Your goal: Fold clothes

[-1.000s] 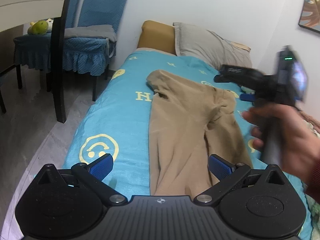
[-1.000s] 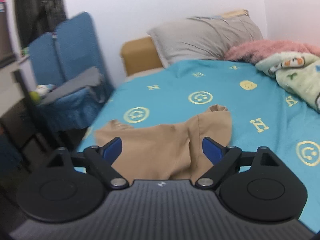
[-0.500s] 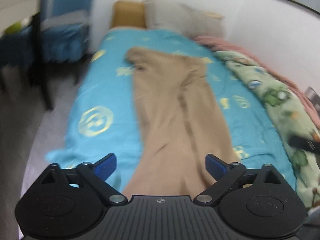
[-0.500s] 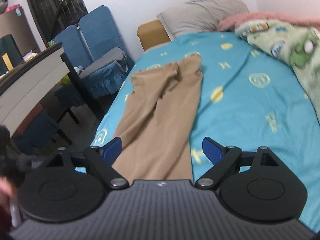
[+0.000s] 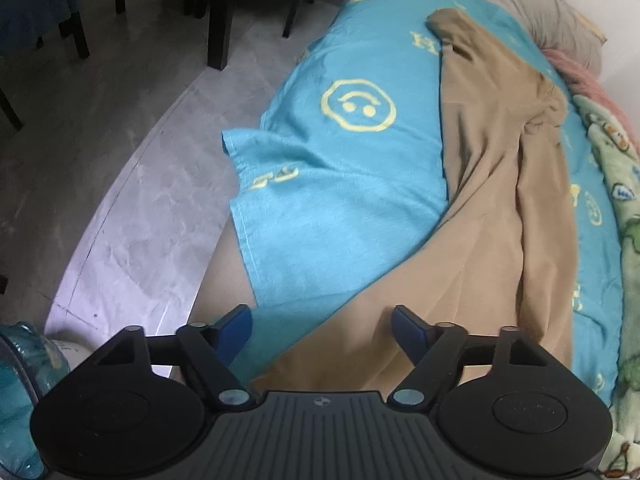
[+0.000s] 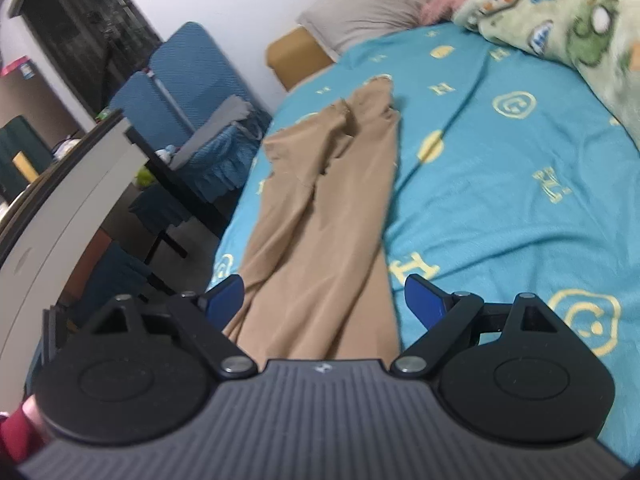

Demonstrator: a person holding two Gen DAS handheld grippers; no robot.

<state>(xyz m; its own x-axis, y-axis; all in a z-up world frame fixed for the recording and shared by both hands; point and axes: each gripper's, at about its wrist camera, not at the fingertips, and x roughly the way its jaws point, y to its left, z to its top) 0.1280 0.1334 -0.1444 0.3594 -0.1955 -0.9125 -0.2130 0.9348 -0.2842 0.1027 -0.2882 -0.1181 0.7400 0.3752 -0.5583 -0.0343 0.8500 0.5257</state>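
Tan trousers (image 5: 492, 184) lie lengthwise on a bed with a turquoise smiley-print sheet (image 5: 352, 168), waistband toward the pillows and leg ends toward me at the foot edge. They also show in the right wrist view (image 6: 320, 216). My left gripper (image 5: 322, 330) is open and empty above the leg ends near the bed's left corner. My right gripper (image 6: 324, 296) is open and empty above the lower legs.
A green cartoon blanket (image 6: 560, 28) and a pink blanket (image 5: 580, 76) lie along the bed's far side. A grey pillow (image 6: 380, 4) is at the head. Blue-covered chairs (image 6: 188, 92) and a dark table (image 6: 80, 184) stand on the grey floor (image 5: 120, 152) to the left.
Both grippers have pulled back from the waistband end toward the foot of the bed and lowered toward the trouser legs. The left view has tilted down toward the bed's corner and floor.
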